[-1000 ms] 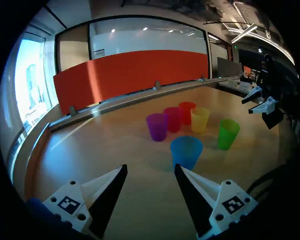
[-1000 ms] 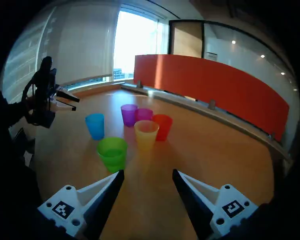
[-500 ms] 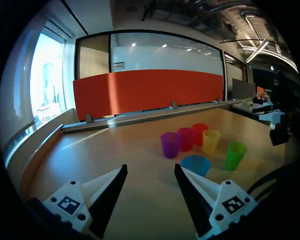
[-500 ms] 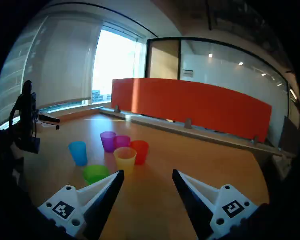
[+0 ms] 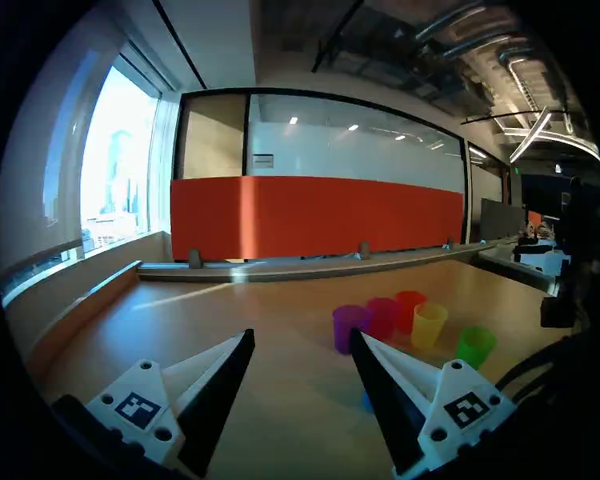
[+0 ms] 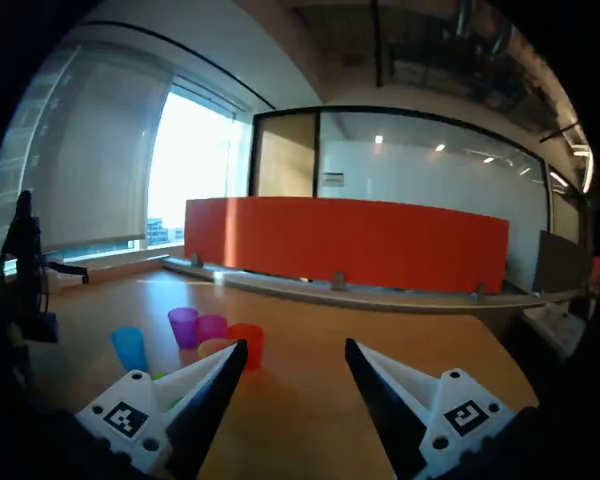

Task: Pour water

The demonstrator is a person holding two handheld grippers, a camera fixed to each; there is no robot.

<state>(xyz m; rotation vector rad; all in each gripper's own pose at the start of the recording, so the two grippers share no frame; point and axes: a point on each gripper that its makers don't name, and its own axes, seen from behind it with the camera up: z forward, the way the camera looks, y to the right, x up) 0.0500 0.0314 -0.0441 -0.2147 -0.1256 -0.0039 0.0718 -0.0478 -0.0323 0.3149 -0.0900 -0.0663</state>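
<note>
While the left gripper [image 5: 301,333] and right gripper [image 6: 296,343] have open, empty jaws, red cup [image 5: 410,309] just beside yellow cup [image 5: 428,324], green cup [image 5: 475,346] near it.

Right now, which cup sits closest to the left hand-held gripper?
The blue cup, peeking beside the left hand-held gripper's finger; the rest stand farther back.

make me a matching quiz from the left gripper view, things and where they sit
1 purple plastic cup
2 green plastic cup
3 blue plastic cup
4 orange partition panel

a far edge of the wooden table
b mostly hidden behind the left gripper
c left end of the cups
d right end of the cups

Pairs: 1-c, 2-d, 3-b, 4-a
</note>
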